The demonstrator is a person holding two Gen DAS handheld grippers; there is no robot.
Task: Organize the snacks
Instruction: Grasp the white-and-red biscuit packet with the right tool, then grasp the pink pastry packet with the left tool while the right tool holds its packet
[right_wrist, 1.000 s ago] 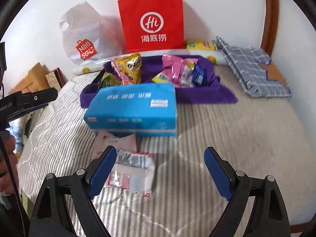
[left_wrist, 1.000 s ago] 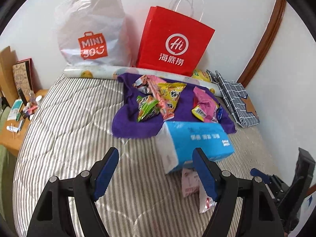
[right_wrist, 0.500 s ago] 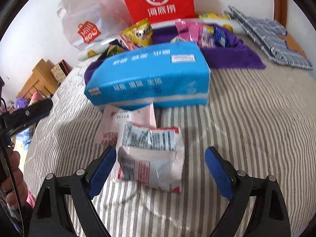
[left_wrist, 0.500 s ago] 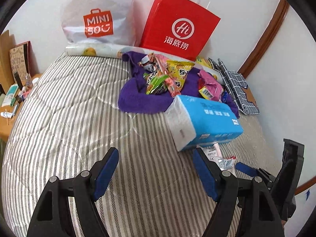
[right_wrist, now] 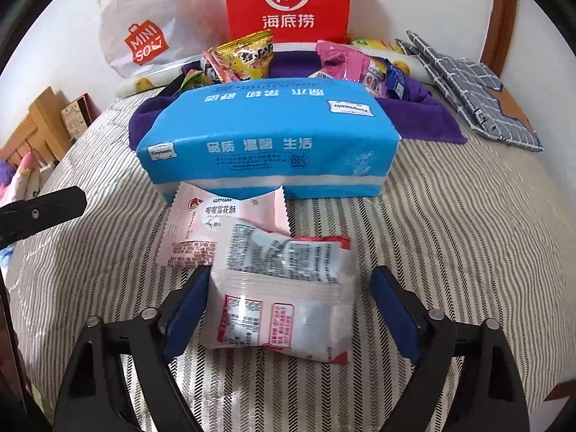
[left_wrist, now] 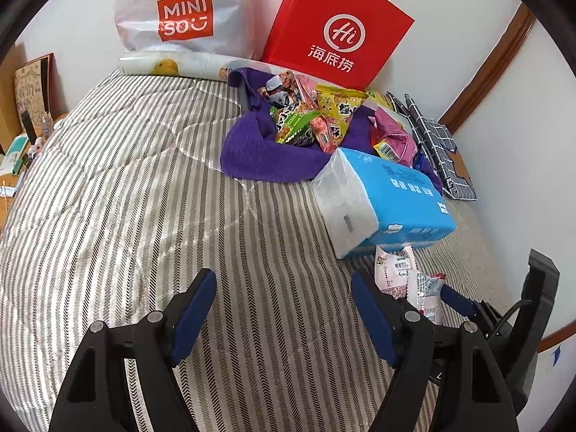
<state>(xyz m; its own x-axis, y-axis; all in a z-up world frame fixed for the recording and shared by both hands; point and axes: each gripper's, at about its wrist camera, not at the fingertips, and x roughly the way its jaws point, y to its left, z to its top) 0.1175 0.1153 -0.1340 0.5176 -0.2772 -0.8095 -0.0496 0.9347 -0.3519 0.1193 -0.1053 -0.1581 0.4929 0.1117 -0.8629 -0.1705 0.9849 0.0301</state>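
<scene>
In the lower middle of the right wrist view, the right gripper (right_wrist: 289, 309) straddles a clear-and-white snack packet (right_wrist: 280, 302) that lies flat on the striped bed cover (right_wrist: 450, 237). Its jaws have just been closing, with the packet between them: the left pad sits at or just against the packet's edge, while a gap shows at the right pad, so nothing is pinched yet. Just above and partly under this packet lies a pink snack packet (right_wrist: 216, 226), whose upper edge tucks beneath the blue tissue pack (right_wrist: 266, 140).

The clear packet looks light, soft and crinkly; its glossy film is probably slippery and will buckle rather than resist. The contents appear to be a small slab and may be brittle, so a moderate squeeze across the filled middle seems safer than a hard one. Taking only the flat sealed ends would likely let it swing or slide out.

In the left wrist view, the left gripper (left_wrist: 284, 313) hangs over bare cover at the bottom of the frame, jaws spread with nothing between them. More snacks (left_wrist: 313, 118) are heaped on a purple cloth (left_wrist: 266, 158) in the upper middle, before a red paper bag (left_wrist: 334, 28) and a white plastic bag (left_wrist: 183, 7).
</scene>
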